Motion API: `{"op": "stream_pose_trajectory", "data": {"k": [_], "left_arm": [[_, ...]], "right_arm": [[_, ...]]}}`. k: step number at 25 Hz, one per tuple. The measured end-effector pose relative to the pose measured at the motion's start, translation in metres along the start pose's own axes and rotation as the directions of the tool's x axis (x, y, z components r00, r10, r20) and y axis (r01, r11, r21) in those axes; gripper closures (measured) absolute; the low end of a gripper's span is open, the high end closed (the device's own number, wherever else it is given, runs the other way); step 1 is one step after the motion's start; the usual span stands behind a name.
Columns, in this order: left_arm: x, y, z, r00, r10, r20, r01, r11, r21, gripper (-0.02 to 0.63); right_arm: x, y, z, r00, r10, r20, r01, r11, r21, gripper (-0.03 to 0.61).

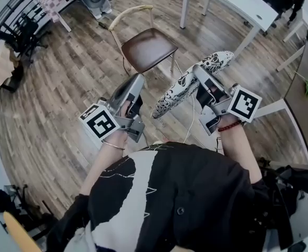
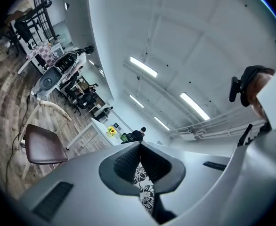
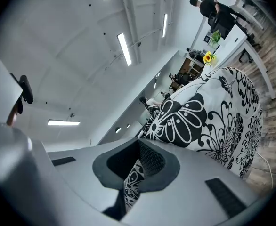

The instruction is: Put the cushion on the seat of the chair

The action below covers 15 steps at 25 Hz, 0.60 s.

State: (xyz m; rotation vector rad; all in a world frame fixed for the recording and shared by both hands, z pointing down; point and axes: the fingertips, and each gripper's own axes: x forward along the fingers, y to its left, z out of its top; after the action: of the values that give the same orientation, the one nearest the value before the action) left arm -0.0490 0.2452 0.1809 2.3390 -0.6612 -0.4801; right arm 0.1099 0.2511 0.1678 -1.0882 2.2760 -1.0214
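Open-plan room under strip lights, wood-plank floor (image 1: pixel 64 88) throughout; white table (image 1: pixel 238 1) along the far right, well apart from the work. Chair (image 1: pixel 147 47) with brown padded seat and pale curved back, standing alone on the floor ahead, seat bare. Cushion (image 1: pixel 191 83), white with black flower print, carried in the air short of the chair and to its right, tipped up on edge with the far end higher, touching neither seat nor floor. Left tongs (image 2: pixel 140 166) closed on a thin fold of the printed fabric; right tongs (image 3: pixel 139 161) likewise pinched together on the cushion's edge, the bulk of the cushion bulging out beyond and beside them. White cable (image 1: pixel 191 121) trailing over the floor between the wearer and the chair. Step in hand, as judged: carry toward the seat, placing not yet begun. Likely faults from here: fabric sliding out of one shallow edge pinch, leaving the cushion swinging from the other; an edge-on arrival, ending propped against the backrest or hanging over the seat front rather than flat; a foot catching the cable near the chair legs.
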Motion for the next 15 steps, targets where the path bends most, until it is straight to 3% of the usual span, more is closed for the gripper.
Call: {"op": "stream_pose_trajectory", "data": {"k": [9,15], "left_arm": [[-0.012,0.055,0.034,0.999,-0.015,-0.040,0.015,1.000,-0.004,0.601],[-0.020,0.078,0.028,0.999,-0.004,-0.051,0.001,0.998,-0.058,0.601]], "right_arm": [[0.067,0.000,-0.014,1.000,-0.014,0.018,0.014,1.000,0.003,0.563],[0.090,-0.009,-0.028,0.998,-0.057,-0.029,0.057,0.998,0.014,0.563]]}}
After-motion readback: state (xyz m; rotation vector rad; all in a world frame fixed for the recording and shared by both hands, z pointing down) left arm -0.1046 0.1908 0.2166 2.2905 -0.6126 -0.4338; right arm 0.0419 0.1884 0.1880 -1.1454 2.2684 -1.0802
